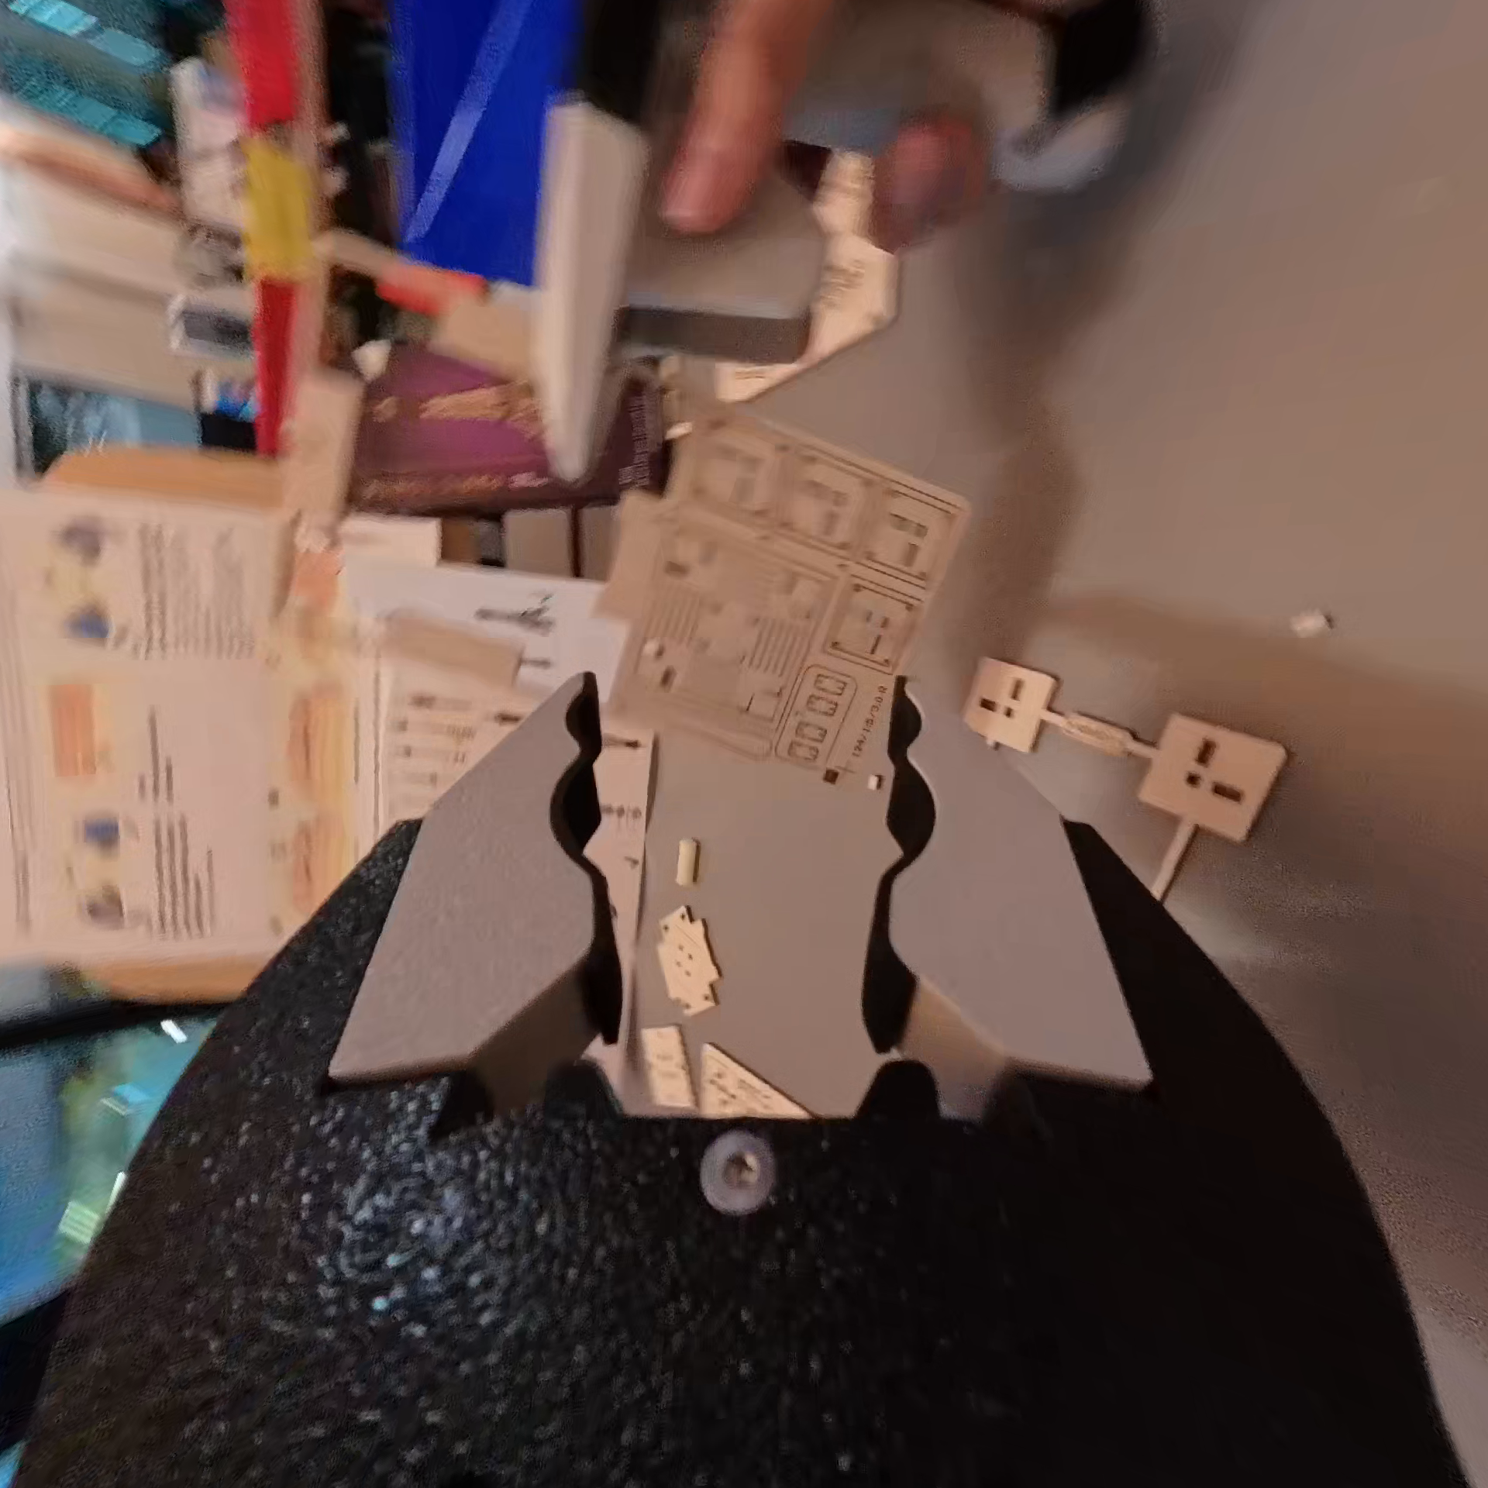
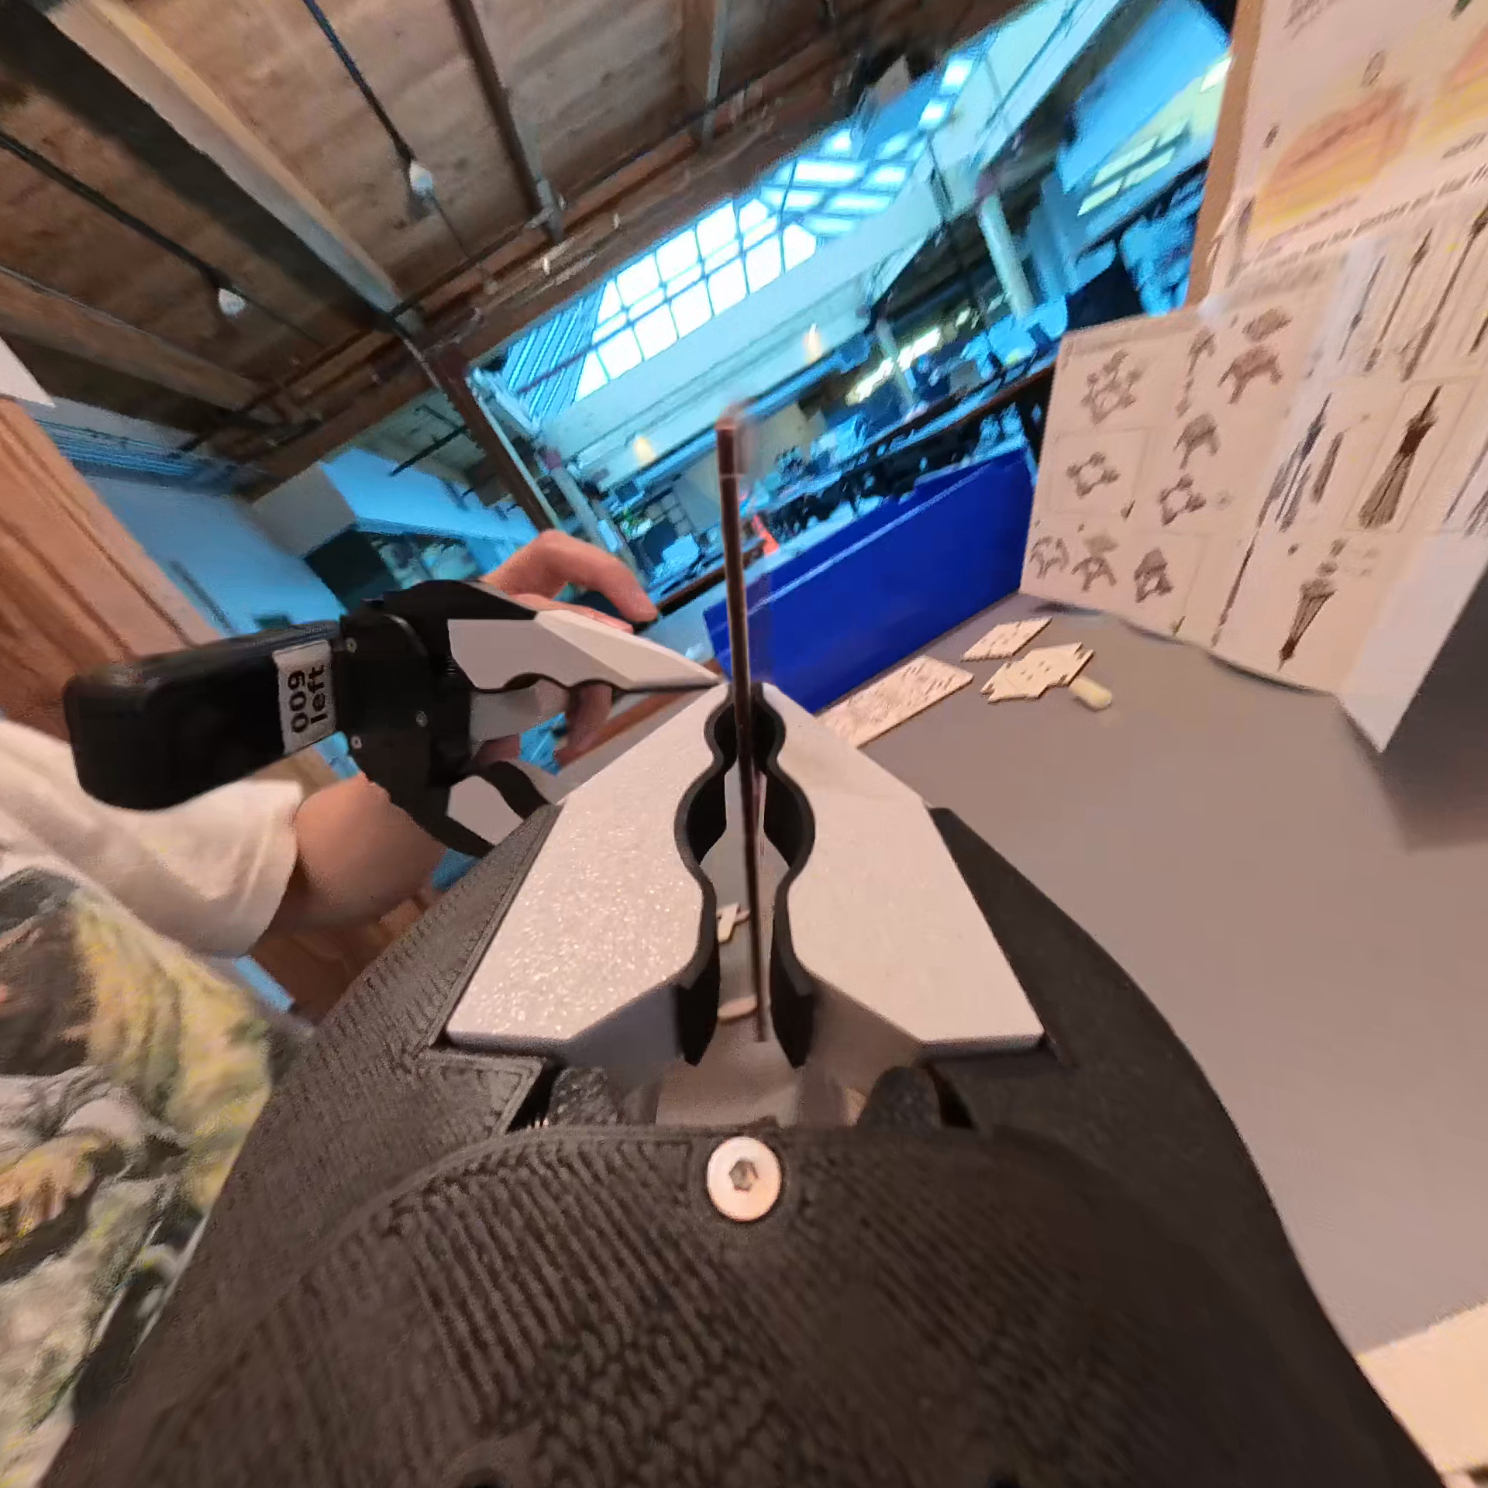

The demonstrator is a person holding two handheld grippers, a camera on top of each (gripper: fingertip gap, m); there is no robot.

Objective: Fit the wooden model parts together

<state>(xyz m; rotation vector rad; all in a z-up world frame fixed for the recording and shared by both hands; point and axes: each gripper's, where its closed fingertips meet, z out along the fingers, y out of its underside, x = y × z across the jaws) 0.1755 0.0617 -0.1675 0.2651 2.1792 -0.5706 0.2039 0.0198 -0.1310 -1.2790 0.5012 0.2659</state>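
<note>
My right gripper (image 2: 745, 708) is shut on a thin wooden parts sheet (image 2: 733, 564), seen edge-on and standing up from between the pads. In the left wrist view the same sheet (image 1: 789, 596) is pale, with laser-cut outlines, and hangs tilted above the grey table (image 1: 1248, 403) under the right gripper (image 1: 708, 298) and a hand. My left gripper (image 1: 745, 725) is open with nothing pressed between its pads. The sheet's lower corner is just ahead of its fingertips. In the right wrist view the left gripper (image 2: 700, 684) points its tips at the sheet's edge.
Two square wooden pieces joined by a link (image 1: 1127, 733) lie to the right. Small loose wooden pieces (image 1: 688, 958) and a short peg (image 1: 687, 861) lie below the left gripper. Printed instruction sheets (image 1: 161, 725) stand at the table's side (image 2: 1288, 483). A blue bin (image 2: 886, 564) is behind. The grippers' ends are close to 7 cm from one another. My left gripper's tips are some 7 cm from the link (image 1: 1127, 733). Seen from the right wrist view (image 2: 723, 1014) as well.
</note>
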